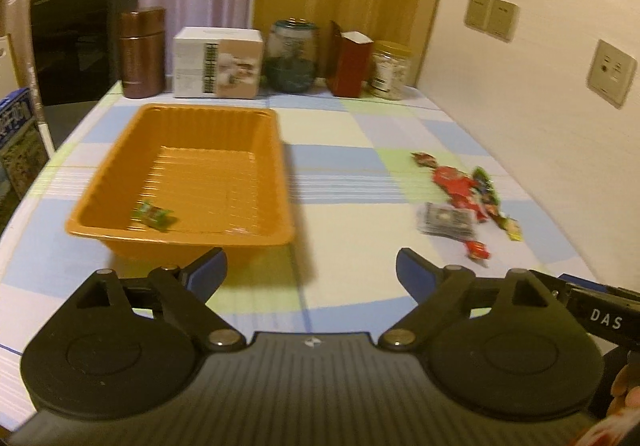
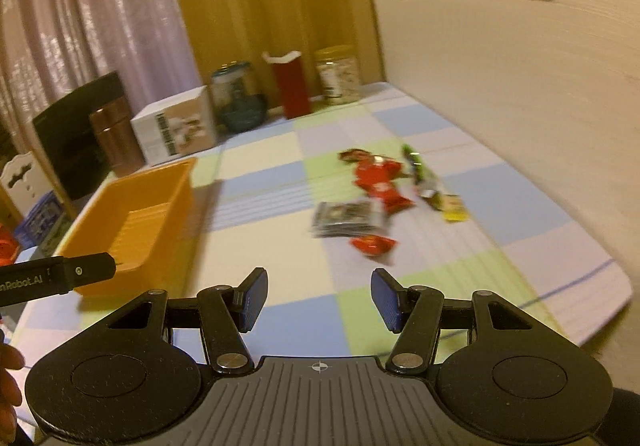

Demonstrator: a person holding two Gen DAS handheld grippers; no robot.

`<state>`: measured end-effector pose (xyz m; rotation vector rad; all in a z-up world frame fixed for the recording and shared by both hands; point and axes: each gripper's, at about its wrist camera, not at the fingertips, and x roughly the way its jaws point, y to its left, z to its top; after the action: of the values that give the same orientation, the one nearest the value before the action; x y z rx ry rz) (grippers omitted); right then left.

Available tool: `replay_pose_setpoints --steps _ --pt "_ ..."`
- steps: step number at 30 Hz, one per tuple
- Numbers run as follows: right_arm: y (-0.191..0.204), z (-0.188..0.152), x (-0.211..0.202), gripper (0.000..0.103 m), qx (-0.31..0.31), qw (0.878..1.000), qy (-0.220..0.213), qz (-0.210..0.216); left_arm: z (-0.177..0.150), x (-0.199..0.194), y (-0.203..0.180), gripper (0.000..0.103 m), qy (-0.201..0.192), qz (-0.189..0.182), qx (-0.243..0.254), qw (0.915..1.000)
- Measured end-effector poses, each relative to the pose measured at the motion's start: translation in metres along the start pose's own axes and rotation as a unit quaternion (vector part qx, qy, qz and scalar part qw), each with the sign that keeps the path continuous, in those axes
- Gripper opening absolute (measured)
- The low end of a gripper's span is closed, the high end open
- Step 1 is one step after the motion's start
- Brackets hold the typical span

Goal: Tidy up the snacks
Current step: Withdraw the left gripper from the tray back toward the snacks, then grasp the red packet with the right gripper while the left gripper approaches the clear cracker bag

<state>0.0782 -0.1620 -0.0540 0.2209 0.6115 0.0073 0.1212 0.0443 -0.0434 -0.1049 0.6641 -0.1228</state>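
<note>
An orange tray (image 1: 120,230) (image 2: 168,181) stands on the checked tablecloth, with one small green snack packet (image 1: 154,217) lying inside near its front wall. A loose pile of snacks lies to the right: a red packet (image 1: 456,185) (image 2: 378,175), a grey packet (image 1: 446,224) (image 2: 346,219), a small red one (image 1: 478,250) (image 2: 372,244) and a green-and-yellow one (image 1: 492,193) (image 2: 430,183). My left gripper (image 1: 311,272) hangs open and empty just in front of the tray. My right gripper (image 2: 318,300) is open and empty, short of the pile.
Along the table's back edge stand a brown canister (image 1: 142,51), a white box (image 1: 218,63), a glass jar (image 1: 292,55), a red carton (image 1: 350,63) and a yellow-lidded jar (image 1: 390,69). A wall (image 1: 540,65) with sockets runs along the right side.
</note>
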Motion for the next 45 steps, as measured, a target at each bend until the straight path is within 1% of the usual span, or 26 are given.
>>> replay_pose_setpoints --steps 4,9,13,17,21,24,28,39,45 --pt "-0.017 -0.001 -0.007 0.058 0.013 1.000 -0.003 -0.016 -0.004 0.005 -0.017 0.094 0.002 -0.012 0.001 0.9999" --pt "-0.030 -0.001 -0.010 0.058 0.024 0.999 -0.008 -0.029 -0.008 0.011 -0.030 0.097 0.002 -0.016 0.015 0.9997" --pt "-0.035 -0.001 -0.006 0.058 0.029 0.999 -0.006 -0.034 -0.009 0.015 -0.034 0.099 -0.004 -0.020 0.021 0.9996" --pt "-0.037 -0.002 0.000 0.058 0.029 0.999 -0.004 -0.035 -0.009 0.020 -0.039 0.099 -0.011 -0.021 0.038 0.9990" --pt "-0.038 -0.003 0.007 0.058 0.026 0.999 -0.003 -0.038 -0.009 0.030 -0.043 0.099 -0.001 -0.019 0.046 0.9987" --pt "-0.041 -0.003 0.015 0.058 0.028 0.999 0.000 -0.040 -0.009 0.039 -0.048 0.099 0.011 -0.014 0.052 0.9985" --pt "-0.045 -0.001 0.029 0.058 0.028 0.999 0.002 -0.039 -0.007 0.053 -0.053 0.099 0.022 -0.024 0.052 0.9981" --pt "-0.046 0.010 0.082 0.058 0.017 0.999 0.011 -0.034 0.002 0.098 -0.060 0.099 0.034 -0.039 0.050 0.9974" --pt "-0.041 0.015 0.110 0.057 0.007 0.999 0.018 -0.031 0.006 0.115 -0.059 0.099 0.038 -0.044 0.042 0.9974"
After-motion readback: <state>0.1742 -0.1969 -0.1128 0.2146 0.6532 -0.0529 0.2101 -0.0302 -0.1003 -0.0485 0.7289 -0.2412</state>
